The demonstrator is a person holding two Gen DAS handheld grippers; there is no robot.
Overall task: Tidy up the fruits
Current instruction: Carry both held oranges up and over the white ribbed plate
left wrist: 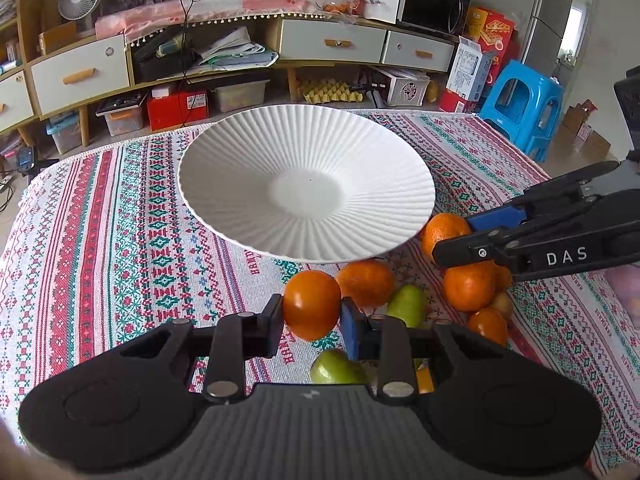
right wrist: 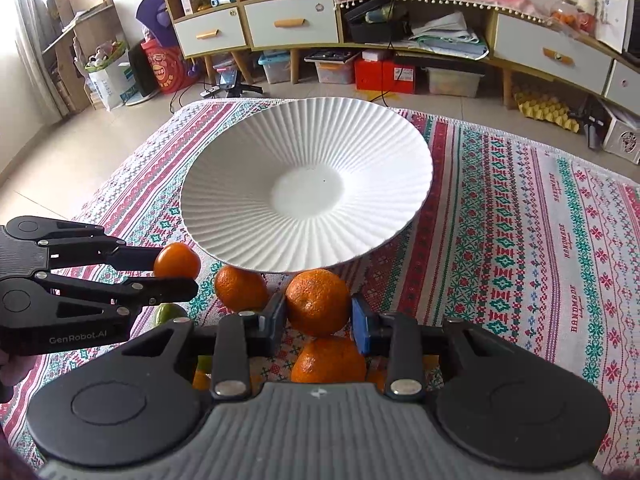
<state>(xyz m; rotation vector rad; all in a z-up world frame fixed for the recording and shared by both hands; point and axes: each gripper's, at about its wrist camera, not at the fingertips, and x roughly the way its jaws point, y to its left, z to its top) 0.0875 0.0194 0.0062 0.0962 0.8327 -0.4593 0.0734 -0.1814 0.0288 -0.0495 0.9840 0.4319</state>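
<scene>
My left gripper is shut on a smooth orange fruit, its pads pressed against both sides. My right gripper is shut on a dimpled mandarin. Both stand at the near rim of a white ribbed plate, which holds nothing. In the left wrist view the right gripper reaches in from the right around its mandarin. The right wrist view shows the left gripper at the left with the smooth fruit in it.
Loose fruit lies on the patterned tablecloth in front of the plate: mandarins, a green pear and another green fruit. Beyond the table are low cabinets and a blue stool.
</scene>
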